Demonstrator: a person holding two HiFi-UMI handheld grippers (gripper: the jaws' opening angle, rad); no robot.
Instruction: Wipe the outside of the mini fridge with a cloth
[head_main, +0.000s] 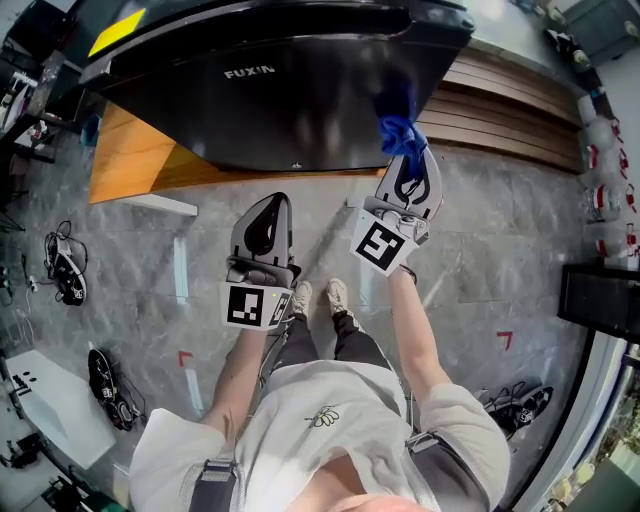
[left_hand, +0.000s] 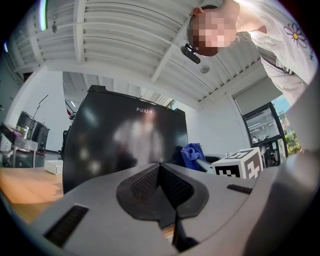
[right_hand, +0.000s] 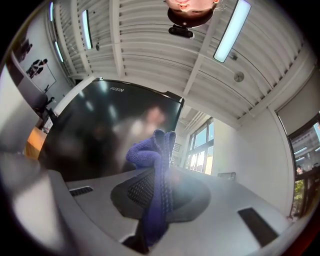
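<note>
The black glossy mini fridge (head_main: 290, 90) stands on a wooden platform, its door facing me. My right gripper (head_main: 412, 165) is shut on a blue cloth (head_main: 400, 128), which bunches up against the fridge door's lower right part. In the right gripper view the blue cloth (right_hand: 155, 165) runs up between the jaws in front of the fridge (right_hand: 95, 135). My left gripper (head_main: 268, 215) is shut and holds nothing, a little short of the door's bottom edge. In the left gripper view the fridge (left_hand: 120, 145) fills the middle, with the cloth (left_hand: 192, 154) to its right.
The wooden platform (head_main: 130, 160) juts out at the left below the fridge. Slatted wood (head_main: 520, 110) lies to the right. Shoes (head_main: 65, 270) and other gear lie on the grey marble floor at the left and lower right. The person's feet (head_main: 320, 297) are just behind the grippers.
</note>
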